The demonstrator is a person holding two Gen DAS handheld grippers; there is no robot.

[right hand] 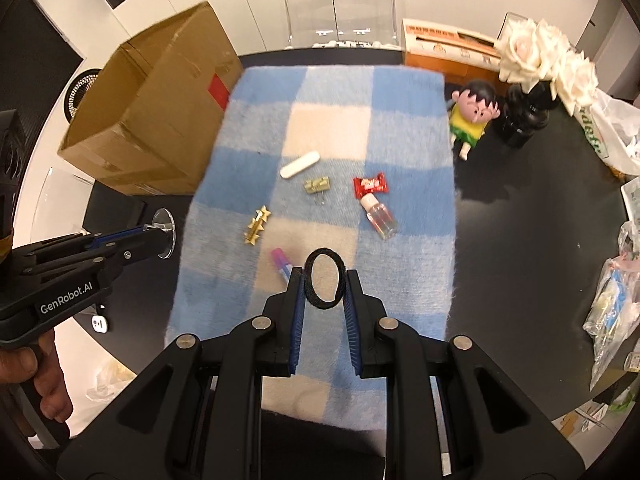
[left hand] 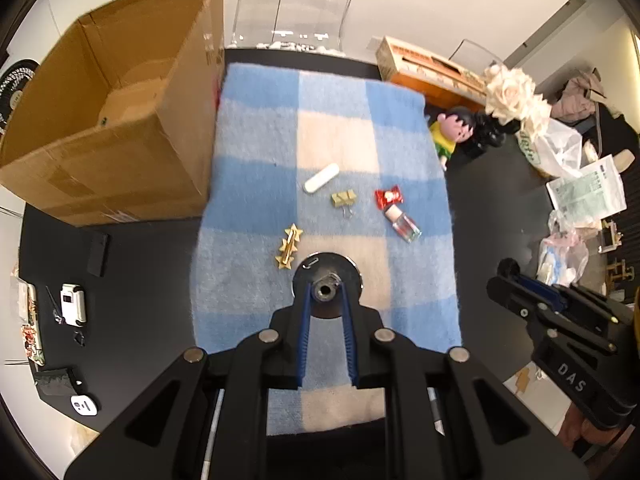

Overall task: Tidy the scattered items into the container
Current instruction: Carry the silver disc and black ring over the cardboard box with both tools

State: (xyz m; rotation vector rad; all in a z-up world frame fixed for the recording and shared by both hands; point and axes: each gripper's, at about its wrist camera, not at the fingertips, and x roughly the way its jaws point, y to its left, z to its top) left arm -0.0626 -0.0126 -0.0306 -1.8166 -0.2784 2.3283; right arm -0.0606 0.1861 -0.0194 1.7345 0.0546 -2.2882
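- A dark counter (right hand: 520,240) carries a blue-and-cream checked cloth (right hand: 400,280); white cabinets and a clear chair (right hand: 340,0) close the far side.
- The open cardboard box (left hand: 120,120), the likely container, stands on the counter touching the cloth's left edge, its mouth tilted toward the cameras, so things can drop in from above or from the cloth side.
- The left gripper (left hand: 326,292) has its fingers narrowed on the stem of a suction-cup hook (left hand: 326,276), disc facing away; the stem is the only slim part to pinch.
- The right gripper (right hand: 325,280) holds a black hair band (right hand: 324,280) between nearly closed fingers, the loop standing upright and squeezed to an oval, kept clear of the cloth.
- Both grippers point steeply down and hang above the near half of the cloth.
- Still scattered mid-cloth: a white capsule-shaped case (right hand: 299,165), a binder clip (right hand: 318,186), a red candy wrapper (right hand: 370,185) touching a small clear bottle (right hand: 380,218), a gold star hair clip (right hand: 257,226) and a pink-capped tube (right hand: 280,262) just beside the right fingers.
- Open room lies leftward above the cloth toward the box; I judge the box's near wall the edge to clear.
- At the right, a doll (right hand: 474,116) and a vase of white roses (right hand: 536,60) crowd the cloth's far corner.
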